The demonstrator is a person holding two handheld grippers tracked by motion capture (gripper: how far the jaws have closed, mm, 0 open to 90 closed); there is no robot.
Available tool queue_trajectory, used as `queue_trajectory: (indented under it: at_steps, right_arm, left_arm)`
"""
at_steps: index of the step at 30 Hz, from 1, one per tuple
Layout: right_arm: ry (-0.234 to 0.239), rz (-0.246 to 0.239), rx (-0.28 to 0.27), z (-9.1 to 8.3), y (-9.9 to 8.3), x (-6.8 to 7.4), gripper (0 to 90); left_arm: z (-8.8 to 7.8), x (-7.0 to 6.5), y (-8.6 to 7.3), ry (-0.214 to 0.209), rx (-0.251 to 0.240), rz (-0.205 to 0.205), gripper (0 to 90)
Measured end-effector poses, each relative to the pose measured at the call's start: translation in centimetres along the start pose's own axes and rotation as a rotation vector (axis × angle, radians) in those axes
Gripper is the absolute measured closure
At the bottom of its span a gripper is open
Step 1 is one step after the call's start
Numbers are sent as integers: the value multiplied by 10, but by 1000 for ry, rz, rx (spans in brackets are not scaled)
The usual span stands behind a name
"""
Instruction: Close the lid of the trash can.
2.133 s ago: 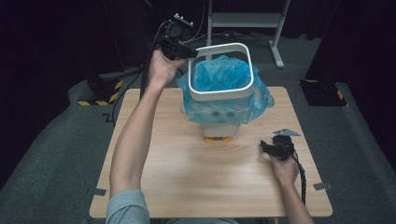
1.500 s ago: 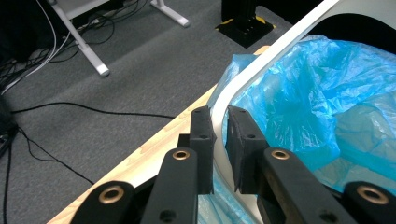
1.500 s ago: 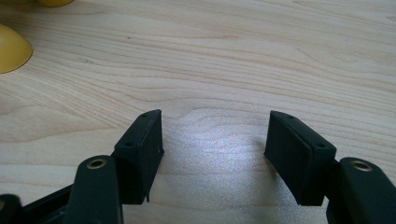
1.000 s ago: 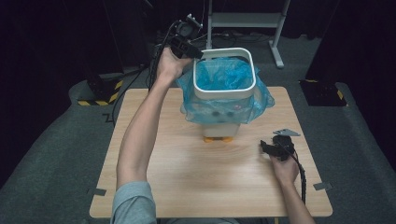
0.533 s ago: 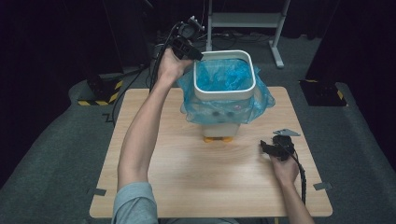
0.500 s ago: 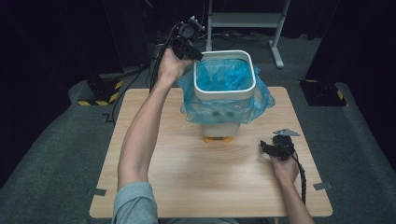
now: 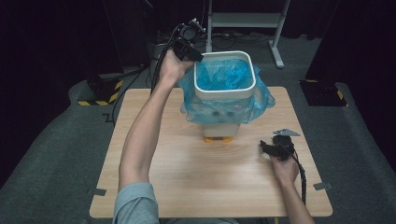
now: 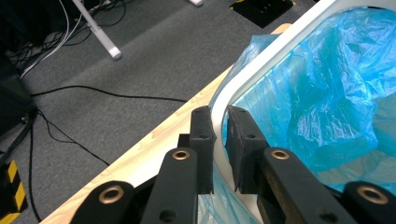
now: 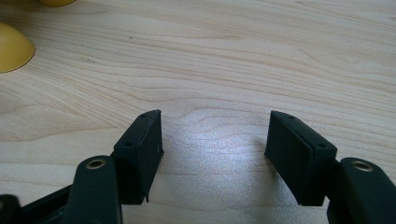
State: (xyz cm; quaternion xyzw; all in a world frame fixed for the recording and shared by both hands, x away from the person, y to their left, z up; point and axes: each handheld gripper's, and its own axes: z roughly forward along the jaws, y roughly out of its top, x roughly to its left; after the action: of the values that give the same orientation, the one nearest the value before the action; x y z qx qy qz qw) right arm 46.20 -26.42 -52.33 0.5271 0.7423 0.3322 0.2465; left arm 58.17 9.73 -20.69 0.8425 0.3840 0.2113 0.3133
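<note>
1. Left arm stretched forward and raised; left gripper held high at the far side, jaws nearly together, clamped on a thin white rim.
2. Right hand low, near side; right gripper jaws wide apart, nothing between them.

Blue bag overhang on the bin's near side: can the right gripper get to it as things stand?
Probably yes. The right gripper sits open, low over bare table, and nothing lies between it and the blue bag. The left gripper clamps the bin's rim at the far corner.
</note>
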Motion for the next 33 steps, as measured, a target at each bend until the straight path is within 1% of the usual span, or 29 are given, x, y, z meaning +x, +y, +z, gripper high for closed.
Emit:
queue_trajectory:
  at_steps: [3, 6, 8, 14, 22, 23, 26, 27, 29, 30, 33]
  right_arm:
    - [-1, 0, 0, 0, 0, 0, 358]
    - [1, -1, 1, 0, 0, 0, 356]
    - [1, 0, 0, 0, 0, 0, 355]
    - [1, -1, 0, 0, 0, 0, 354]
    - [2, 0, -1, 0, 0, 0, 354]
    - [2, 0, -1, 0, 0, 0, 354]
    - [2, 0, -1, 0, 0, 0, 354]
    - [2, 0, -1, 0, 0, 0, 354]
    - [1, 0, -1, 0, 0, 0, 354]
    - [2, 0, -1, 0, 0, 0, 354]
    - [2, -1, -1, 0, 0, 0, 353]
  left_arm:
    - [1, 0, 0, -1, -1, -3, 807]
    - [2, -1, 1, 5, -4, 3, 807]
    - [2, -2, 1, 1, 0, 5, 807]
    - [2, -2, 0, 13, 14, 7, 807]
    - [2, -2, -2, 15, 10, 8, 805]
    - [2, -2, -2, 9, 6, 6, 804]
    - [2, -2, -4, 9, -12, -4, 798]
    - [2, -2, -5, 4, -16, -5, 792]
    - [3, -1, -5, -14, -29, -24, 772]
    - [3, 0, -5, -17, -33, -26, 770]
    - [4, -1, -4, -10, -36, -23, 761]
